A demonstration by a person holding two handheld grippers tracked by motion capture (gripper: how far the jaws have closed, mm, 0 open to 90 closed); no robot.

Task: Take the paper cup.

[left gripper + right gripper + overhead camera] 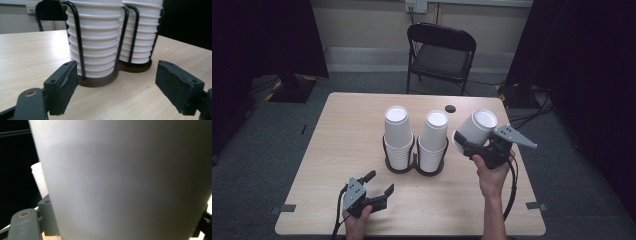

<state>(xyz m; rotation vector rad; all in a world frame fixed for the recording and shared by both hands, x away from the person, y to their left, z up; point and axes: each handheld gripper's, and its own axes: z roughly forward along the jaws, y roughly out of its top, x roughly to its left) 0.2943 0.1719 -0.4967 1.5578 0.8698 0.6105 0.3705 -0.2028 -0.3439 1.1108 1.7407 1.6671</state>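
High view first: the right gripper (468,145) is held above the table's (337,150) right half, its jaws clamped around a white paper cup (477,127) that is tilted, bottom up and leaning away from the hand. Just to the left of that gripper stands a dark wire holder (414,165) with two stacks of upside-down white cups, the left stack (398,135) and the right stack (433,140), side by side. The held cup is near the right stack but apart from it. Nearer the person, the left gripper (381,185) rests low over the table, jaws spread wide with nothing between them, the holder ahead of it. A black folding chair (441,55) stands beyond the table.

Left gripper view: both black pads (65,87) stand far apart and empty. Straight ahead of them, a little way off, is the holder (100,80) with its ribbed cup stacks (97,40) inside the wire loops.

Right gripper view: the white cup (125,182) sits between the jaws, close against the camera, its wall running from one jaw to the other. Another cup's edge (38,180) shows beyond it at the left.
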